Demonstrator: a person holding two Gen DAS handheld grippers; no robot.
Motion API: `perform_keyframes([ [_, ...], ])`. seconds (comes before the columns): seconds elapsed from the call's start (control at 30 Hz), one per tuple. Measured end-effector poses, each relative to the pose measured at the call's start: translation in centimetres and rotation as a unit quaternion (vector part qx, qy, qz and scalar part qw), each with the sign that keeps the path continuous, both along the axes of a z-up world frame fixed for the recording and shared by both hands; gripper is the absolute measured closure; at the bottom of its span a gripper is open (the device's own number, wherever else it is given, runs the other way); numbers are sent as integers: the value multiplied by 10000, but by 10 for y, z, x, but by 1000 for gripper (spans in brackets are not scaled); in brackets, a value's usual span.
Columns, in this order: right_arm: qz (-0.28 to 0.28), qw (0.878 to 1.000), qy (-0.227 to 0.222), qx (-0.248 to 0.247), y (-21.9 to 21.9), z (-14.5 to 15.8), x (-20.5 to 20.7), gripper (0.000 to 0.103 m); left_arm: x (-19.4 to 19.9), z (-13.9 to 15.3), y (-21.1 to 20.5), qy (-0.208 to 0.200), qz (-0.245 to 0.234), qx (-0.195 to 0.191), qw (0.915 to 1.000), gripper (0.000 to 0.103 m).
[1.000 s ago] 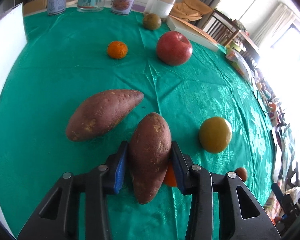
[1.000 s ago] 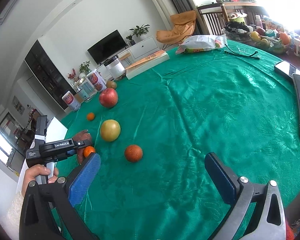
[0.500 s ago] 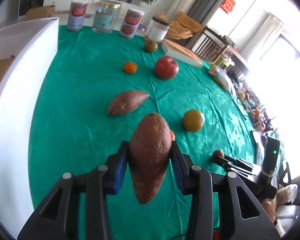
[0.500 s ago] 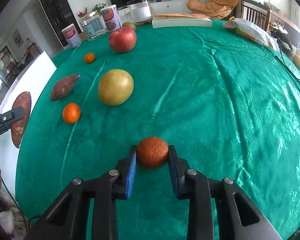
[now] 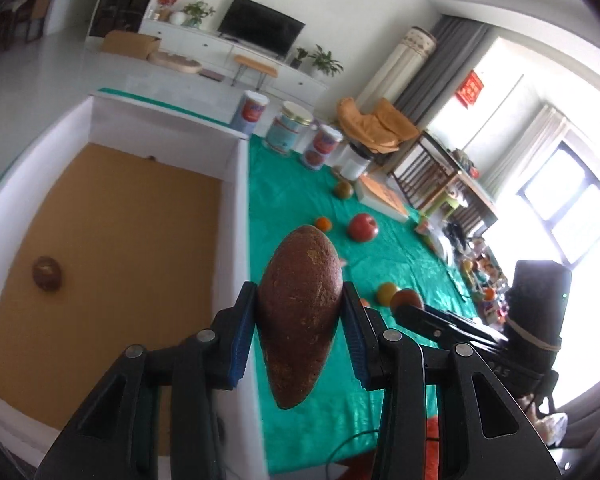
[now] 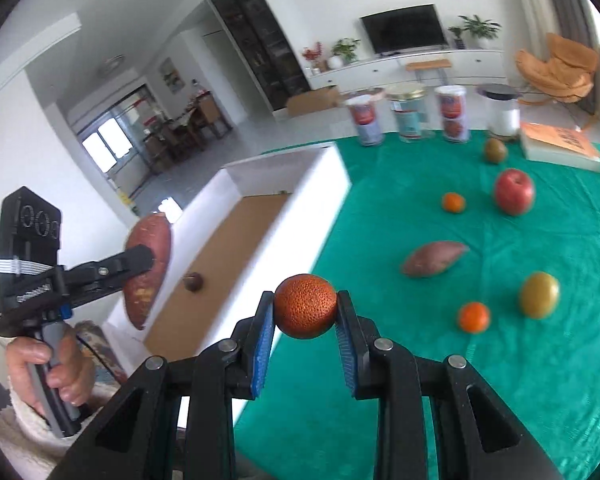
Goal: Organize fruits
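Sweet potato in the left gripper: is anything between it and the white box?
Only the box's near white wall, which the sweet potato must clear. Held in the left gripper, it hangs at about that wall. Inside the box, one small brown fruit lies far to the left, leaving open floor.

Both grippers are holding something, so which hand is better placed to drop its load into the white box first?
Left. Its sweet potato already hangs above the white box, while the right gripper holds its orange beside the box's wall, over the tablecloth.
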State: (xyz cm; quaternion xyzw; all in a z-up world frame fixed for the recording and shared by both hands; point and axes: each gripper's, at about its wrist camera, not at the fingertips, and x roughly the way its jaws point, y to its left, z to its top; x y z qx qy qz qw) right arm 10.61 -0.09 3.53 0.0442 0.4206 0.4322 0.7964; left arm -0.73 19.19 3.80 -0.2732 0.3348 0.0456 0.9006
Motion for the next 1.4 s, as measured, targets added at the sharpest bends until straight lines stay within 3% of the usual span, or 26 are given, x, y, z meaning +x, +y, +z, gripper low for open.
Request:
perform_keyframes([
  [0.23, 1214, 9914, 310, -367, 146, -40, -34, 73, -34, -57, 88, 764, 1337, 194, 9879, 61],
  [0.5, 1619, 9813, 179, -1022, 210, -80, -55, 72, -47, -93, 107, 1305, 1740, 293, 9756, 60],
  [0.53, 1609, 9812, 153, -1052, 212, -81, -54, 71, -47, -91, 106, 1230, 1798, 365, 9753, 58],
  [0.6, 1553, 9826, 107, -1017, 211, -79, -58, 61, -48, -83, 103, 1135, 1908, 603, 9732, 35],
  [0.63, 1507, 9839, 71, -960, 207, -77, -57, 57, -47, -80, 102, 1101, 1960, 693, 9719, 33],
  [0.77, 1191, 9896, -178, -785, 165, -63, -49, 49, -43, -70, 91, 938, 1902, 787, 9741, 33],
  [0.87, 843, 9917, -521, -820, 116, -55, -44, 38, -32, -58, 66, 695, 1660, 804, 9804, 33],
  [0.97, 310, 9916, -793, -978, 53, -55, -38, 26, -10, -44, 27, 434, 1142, 841, 9889, 33],
  [1.07, -282, 9887, -803, -1233, -16, -61, -25, 24, 18, -32, -25, 266, 420, 894, 9948, 31],
  [1.17, -949, 9809, -714, -1540, -83, -72, -6, 24, 49, -28, -83, 185, -392, 796, 9959, 28],
  [1.27, -1718, 9664, -592, -1818, -142, -88, 13, 24, 80, -37, -140, 278, -1123, 664, 9911, 27],
  [1.4, -2494, 9491, -463, -1866, -201, -110, 32, 24, 114, -67, -197, 540, -1636, 428, 9841, 27],
])
